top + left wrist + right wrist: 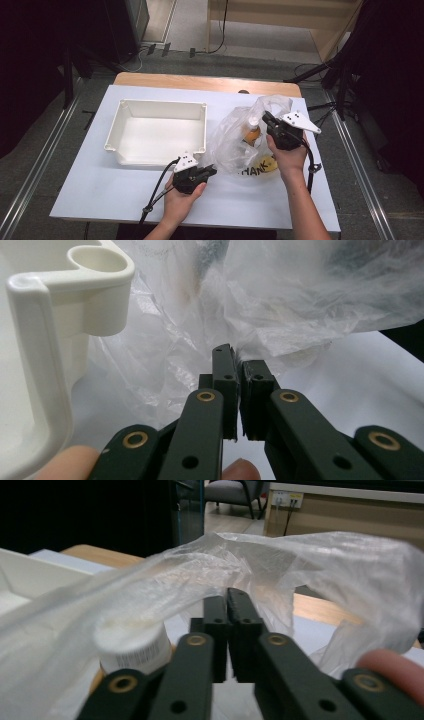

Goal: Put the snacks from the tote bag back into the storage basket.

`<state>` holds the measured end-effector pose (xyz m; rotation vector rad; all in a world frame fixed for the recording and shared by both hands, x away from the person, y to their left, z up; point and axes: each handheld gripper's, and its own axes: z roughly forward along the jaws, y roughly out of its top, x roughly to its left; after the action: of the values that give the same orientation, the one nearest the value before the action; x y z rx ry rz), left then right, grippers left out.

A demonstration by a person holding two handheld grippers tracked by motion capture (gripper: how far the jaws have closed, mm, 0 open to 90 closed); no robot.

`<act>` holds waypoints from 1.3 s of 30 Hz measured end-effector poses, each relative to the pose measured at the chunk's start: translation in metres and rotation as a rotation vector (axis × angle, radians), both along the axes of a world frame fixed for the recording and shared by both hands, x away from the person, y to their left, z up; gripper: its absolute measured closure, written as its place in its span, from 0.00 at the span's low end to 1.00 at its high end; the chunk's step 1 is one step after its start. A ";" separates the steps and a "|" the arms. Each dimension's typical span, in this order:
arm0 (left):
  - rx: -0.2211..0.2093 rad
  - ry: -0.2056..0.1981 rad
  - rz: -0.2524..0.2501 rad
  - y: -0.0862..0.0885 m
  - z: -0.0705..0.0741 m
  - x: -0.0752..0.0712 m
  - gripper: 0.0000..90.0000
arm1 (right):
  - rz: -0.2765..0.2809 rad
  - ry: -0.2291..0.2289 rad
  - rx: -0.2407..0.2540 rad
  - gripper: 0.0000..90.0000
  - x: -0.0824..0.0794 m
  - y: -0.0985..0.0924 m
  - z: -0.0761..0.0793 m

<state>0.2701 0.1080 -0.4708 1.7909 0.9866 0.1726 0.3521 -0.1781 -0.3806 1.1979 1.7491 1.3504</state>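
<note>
A clear plastic bag (pixel 235 135) with yellow print lies on the white table top (pixel 100 190), right of centre. Inside it stands an orange bottle (pixel 251 131) with a white cap (pixel 132 647). My left gripper (pixel 212 170) is at the bag's near left edge, and its jaws (pixel 234 354) are shut on a fold of the film (pixel 280 305). My right gripper (pixel 266 119) is at the bag's upper right, held above the table. Its jaws (pixel 226 596) are shut on the bag's film (pixel 320 565), which drapes up and over them.
A white, empty plastic bin (pixel 162 104) sits left of the bag, its corner (pixel 35 300) close beside my left gripper. Wooden table edge (pixel 200 82) runs along the back. Dark stands and cables (pixel 345 75) rise at the far right on the floor.
</note>
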 end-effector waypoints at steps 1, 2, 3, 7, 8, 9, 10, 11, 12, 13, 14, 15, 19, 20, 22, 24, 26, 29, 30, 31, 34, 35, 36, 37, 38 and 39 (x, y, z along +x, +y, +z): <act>0.005 -0.004 -0.002 -0.001 0.000 0.000 0.99 | 0.017 0.003 0.009 1.00 0.003 0.001 0.002; 0.014 -0.006 -0.005 -0.001 0.000 -0.001 1.00 | 0.037 -0.003 0.017 1.00 0.005 0.003 0.005; 0.018 -0.008 -0.006 -0.002 0.000 -0.001 1.00 | 0.043 -0.011 0.009 1.00 0.007 0.005 0.007; 0.038 -0.009 -0.010 -0.004 0.000 -0.001 1.00 | 0.074 0.020 -0.004 1.00 0.021 0.010 0.007; 0.038 -0.009 -0.010 -0.004 0.000 -0.001 1.00 | 0.078 0.051 0.002 1.00 0.027 0.008 0.004; 0.047 -0.009 -0.004 -0.005 0.000 -0.001 1.00 | 0.072 0.102 0.024 1.00 0.036 0.005 -0.004; 0.050 -0.008 -0.003 -0.006 0.000 -0.001 1.00 | 0.064 0.158 0.041 1.00 0.043 0.002 -0.011; 0.058 -0.006 -0.008 -0.006 0.000 -0.001 1.00 | 0.057 0.202 0.055 1.00 0.047 -0.001 -0.017; 0.064 -0.005 -0.011 -0.007 -0.001 -0.001 1.00 | 0.043 0.248 0.064 1.00 0.051 -0.004 -0.026; 0.072 0.001 -0.018 -0.008 -0.001 -0.001 1.00 | 0.028 0.284 0.071 1.00 0.053 -0.007 -0.036; 0.082 0.005 -0.022 -0.009 -0.001 -0.001 1.00 | 0.017 0.311 0.070 1.00 0.054 -0.010 -0.047; 0.091 0.009 -0.025 -0.010 -0.001 0.000 1.00 | 0.001 0.349 0.062 1.00 0.054 -0.013 -0.061; 0.133 0.014 -0.039 -0.014 -0.002 0.000 1.00 | -0.068 0.469 0.009 1.00 0.052 -0.020 -0.102; 0.140 0.015 -0.040 -0.015 -0.002 0.000 1.00 | -0.076 0.471 0.050 1.00 0.049 -0.024 -0.107; 0.140 0.012 -0.043 -0.015 -0.002 0.000 1.00 | -0.092 0.418 0.112 0.92 0.039 -0.032 -0.100; 0.137 0.013 -0.040 -0.014 -0.002 0.000 1.00 | -0.086 0.377 0.146 0.84 0.029 -0.037 -0.093; 0.127 0.017 -0.037 -0.014 -0.002 0.001 1.00 | -0.093 0.298 0.142 0.77 0.009 -0.040 -0.080; 0.116 0.009 -0.029 -0.013 -0.002 0.001 1.00 | -0.056 0.199 0.163 0.65 -0.023 -0.044 -0.062; 0.113 0.008 -0.028 -0.012 -0.002 0.000 1.00 | -0.049 0.160 0.156 0.62 -0.035 -0.044 -0.056; 0.112 0.006 -0.027 -0.012 -0.002 0.000 0.99 | -0.041 0.108 0.130 0.58 -0.046 -0.042 -0.050; 0.106 0.001 -0.023 -0.012 -0.001 0.000 0.98 | 0.007 0.055 0.094 0.44 -0.072 -0.033 -0.033; 0.101 0.000 -0.021 -0.011 -0.001 0.000 0.97 | 0.031 0.047 0.121 0.42 -0.081 -0.030 -0.030; 0.099 -0.001 -0.020 -0.011 -0.001 0.000 0.97 | 0.064 0.045 0.141 0.37 -0.088 -0.027 -0.029; 0.097 -0.002 -0.015 -0.011 -0.001 -0.001 0.97 | 0.080 0.055 0.151 0.33 -0.092 -0.024 -0.029; 0.096 -0.005 -0.016 -0.010 -0.001 -0.001 0.97 | 0.095 0.064 0.155 0.30 -0.095 -0.020 -0.030; 0.095 -0.005 -0.016 -0.010 -0.001 -0.001 0.97 | 0.111 0.076 0.154 0.27 -0.096 -0.016 -0.032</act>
<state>0.2695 0.0976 -0.4721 1.8830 0.9746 0.2168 0.2557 -0.1938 -0.4123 1.2658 1.8152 1.5476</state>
